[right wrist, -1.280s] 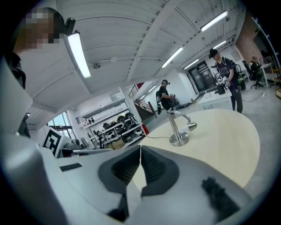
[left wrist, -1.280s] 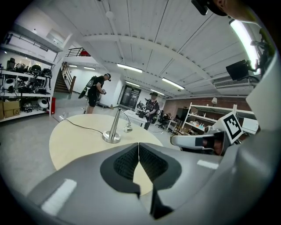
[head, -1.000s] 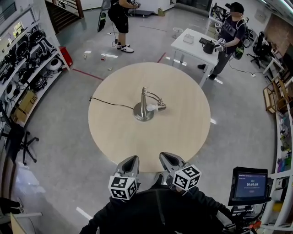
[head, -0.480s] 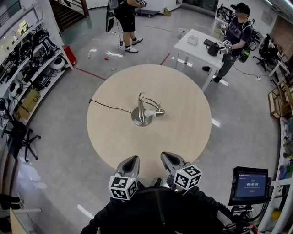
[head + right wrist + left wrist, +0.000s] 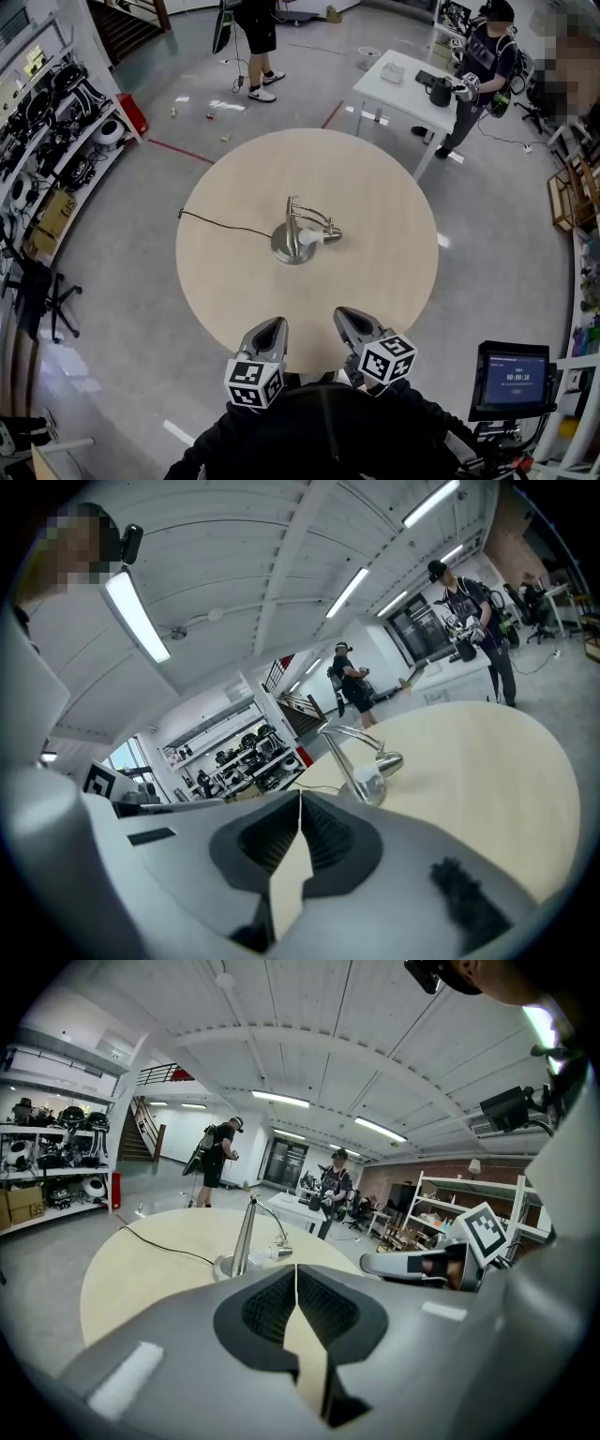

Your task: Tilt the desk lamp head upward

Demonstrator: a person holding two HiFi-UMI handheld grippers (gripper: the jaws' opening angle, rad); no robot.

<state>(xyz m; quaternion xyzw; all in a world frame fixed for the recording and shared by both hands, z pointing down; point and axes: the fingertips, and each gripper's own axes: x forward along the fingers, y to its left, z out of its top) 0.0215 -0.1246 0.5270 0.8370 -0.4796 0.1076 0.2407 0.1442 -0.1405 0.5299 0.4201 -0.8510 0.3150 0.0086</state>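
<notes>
Honestly, very little has moved in the last second. At the lower middle of the head view, the left gripper [image 5: 273, 325] sits where it was, at the near rim of the round table [image 5: 220, 281], its jaws pressed together on nothing. A little right of it and higher, at the frame's centre, the desk lamp [image 5: 292, 225] stands unshifted on its disc base. The lamp head [image 5: 317, 238] droops low toward the right, close to the tabletop. Further right, the right gripper [image 5: 345, 316] has not advanced either, and its jaws are likewise closed and empty. Only the camera's framing has drifted slightly. I judge the task not yet begun: both grippers are well apart from the lamp, so a forward reach and an opening of the jaws must come first.
</notes>
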